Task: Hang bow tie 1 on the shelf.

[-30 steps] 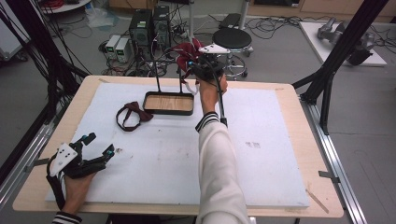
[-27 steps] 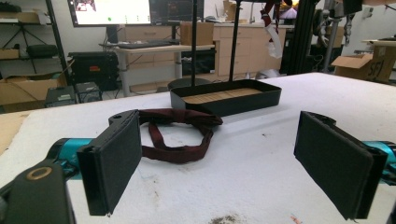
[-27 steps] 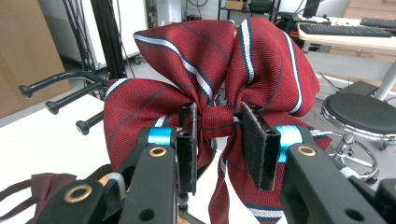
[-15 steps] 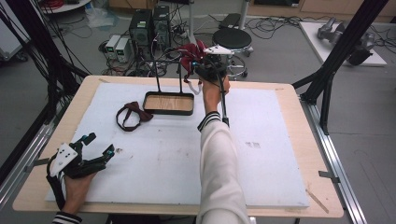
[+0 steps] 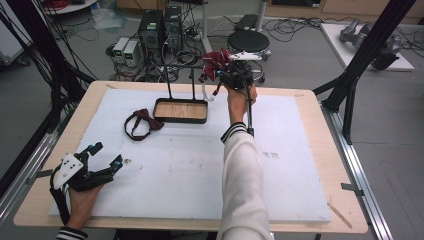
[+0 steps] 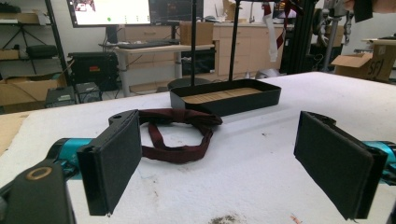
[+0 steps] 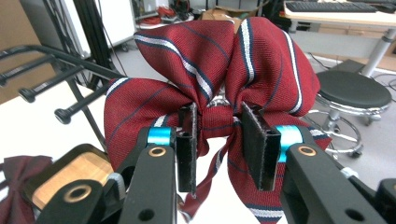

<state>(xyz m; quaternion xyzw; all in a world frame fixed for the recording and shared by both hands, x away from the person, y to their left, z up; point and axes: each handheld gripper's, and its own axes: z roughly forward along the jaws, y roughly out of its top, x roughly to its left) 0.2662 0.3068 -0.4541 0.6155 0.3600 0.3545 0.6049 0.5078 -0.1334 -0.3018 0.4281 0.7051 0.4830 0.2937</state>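
Fingers (image 7: 256, 140) of right gripper (image 7: 219, 144) pinch a red striped bow tie (image 7: 210, 79).

The striped bow tie (image 7: 219, 88) hides its own strap behind it.

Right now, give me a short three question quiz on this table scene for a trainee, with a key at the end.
1. True or false: the left gripper is open.
2. What is the right gripper clamped on?
A. a striped red bow tie
B. the tray stand
C. a cable
3. Fill in: the dark maroon bow tie lies on the white mat, just to the ___ of the tray stand in the high view.

Key: 1 true. 2 A. 3 left.
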